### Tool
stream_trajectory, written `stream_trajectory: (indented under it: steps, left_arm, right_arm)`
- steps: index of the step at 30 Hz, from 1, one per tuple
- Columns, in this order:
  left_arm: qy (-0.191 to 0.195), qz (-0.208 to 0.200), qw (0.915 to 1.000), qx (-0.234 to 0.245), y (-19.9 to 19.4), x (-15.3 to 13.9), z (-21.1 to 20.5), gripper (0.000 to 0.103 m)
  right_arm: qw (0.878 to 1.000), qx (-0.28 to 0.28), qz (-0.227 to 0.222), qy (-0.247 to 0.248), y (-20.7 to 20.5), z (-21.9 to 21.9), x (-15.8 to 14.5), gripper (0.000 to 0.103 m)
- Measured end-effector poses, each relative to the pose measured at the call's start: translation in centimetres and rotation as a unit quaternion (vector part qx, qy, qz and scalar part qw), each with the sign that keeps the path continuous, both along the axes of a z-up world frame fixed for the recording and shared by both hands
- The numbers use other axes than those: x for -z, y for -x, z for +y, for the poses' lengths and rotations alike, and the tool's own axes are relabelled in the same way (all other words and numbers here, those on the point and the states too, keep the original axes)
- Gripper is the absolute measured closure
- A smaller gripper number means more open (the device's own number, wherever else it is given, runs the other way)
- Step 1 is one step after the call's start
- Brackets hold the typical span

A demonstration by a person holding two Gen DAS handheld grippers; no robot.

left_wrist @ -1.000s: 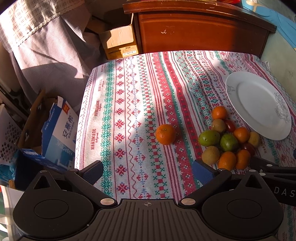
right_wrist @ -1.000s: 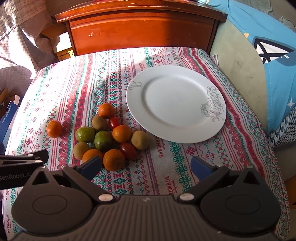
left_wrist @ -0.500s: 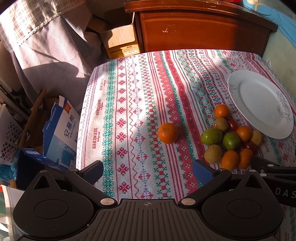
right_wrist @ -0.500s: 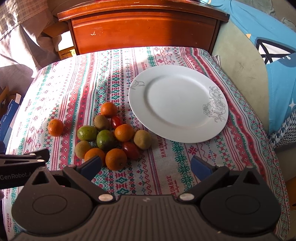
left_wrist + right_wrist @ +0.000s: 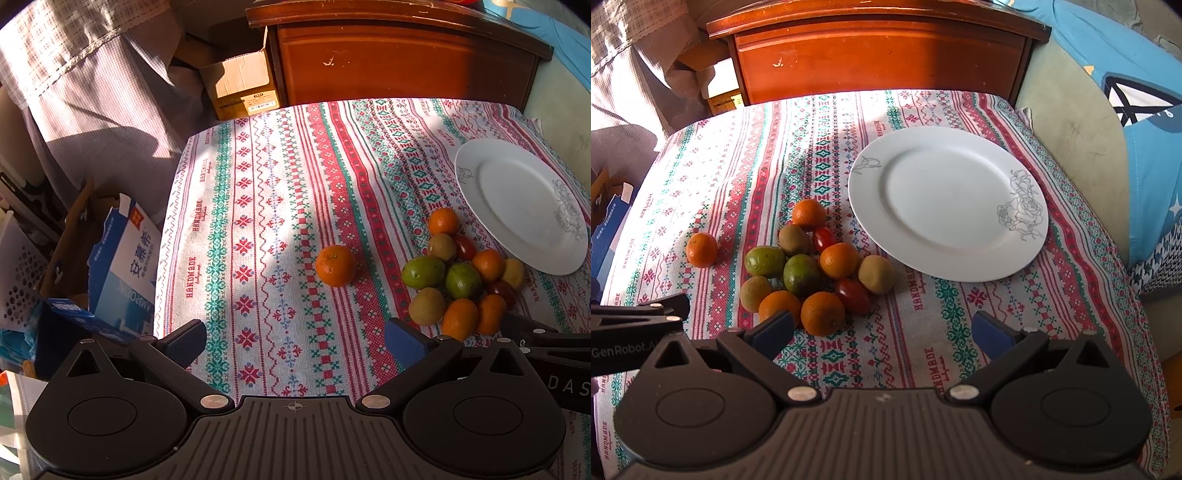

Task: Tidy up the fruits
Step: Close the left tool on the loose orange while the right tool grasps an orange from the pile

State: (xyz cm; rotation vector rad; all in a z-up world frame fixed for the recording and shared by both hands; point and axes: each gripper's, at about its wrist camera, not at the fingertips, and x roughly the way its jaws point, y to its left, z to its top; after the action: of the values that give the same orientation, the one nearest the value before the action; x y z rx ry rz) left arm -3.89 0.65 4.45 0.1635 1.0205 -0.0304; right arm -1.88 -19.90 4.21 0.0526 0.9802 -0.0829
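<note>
A pile of fruit [image 5: 809,273] lies on the patterned tablecloth: several oranges, kiwis, two green limes and two red tomatoes. One orange [image 5: 335,266] lies apart to the left of the pile; it also shows in the right wrist view [image 5: 701,250]. A white plate [image 5: 947,208] with a grey flower drawing sits empty to the right of the pile, and shows in the left wrist view [image 5: 521,203]. My left gripper [image 5: 295,341] is open and empty, above the cloth near the lone orange. My right gripper [image 5: 882,328] is open and empty, just in front of the pile.
A wooden headboard [image 5: 879,55] stands behind the table. A cardboard box [image 5: 242,86] and a blue and white carton [image 5: 122,258] lie off the table's left side. A blue cushion [image 5: 1145,122] is at the right.
Both grippers have shifted slightly; the fruit and plate sit a little further right and lower in both views. Both stay open. No fruit has moved.
</note>
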Motion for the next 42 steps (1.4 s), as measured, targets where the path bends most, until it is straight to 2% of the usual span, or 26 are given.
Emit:
stream_trajectory:
  steps: [16, 23, 31, 33, 35, 42]
  left_arm:
    - [0.010, -0.004, 0.9999, 0.013, 0.6, 0.2, -0.5, 0.002]
    - [0.019, -0.010, 0.9994, 0.028, 1.0, 0.4, -0.7, 0.002]
    - [0.023, -0.021, 0.9992, 0.026, 1.1, 0.4, 0.2, 0.004]
    - [0.026, -0.023, 0.9990, 0.027, 1.2, 0.5, 0.5, 0.005]
    - [0.027, -0.025, 0.9989, 0.029, 1.4, 0.7, 0.7, 0.008]
    - [0.042, -0.027, 0.9979, 0.042, 1.6, 1.3, 0.9, 0.022]
  right_arm:
    - [0.999, -0.023, -0.020, -0.019, 0.8, -1.1, 0.2, 0.003]
    - [0.997, -0.043, -0.036, -0.051, 1.6, -2.3, 0.5, 0.004]
    - [0.991, -0.094, -0.061, -0.078, 3.1, -2.8, 1.2, 0.020]
    - [0.988, -0.108, -0.066, -0.087, 3.2, -2.6, 1.5, 0.028]
    - [0.986, -0.118, -0.071, -0.096, 3.3, -2.4, 1.7, 0.039]
    - [0.979, -0.143, -0.094, -0.110, 2.7, -1.5, 2.6, 0.059]
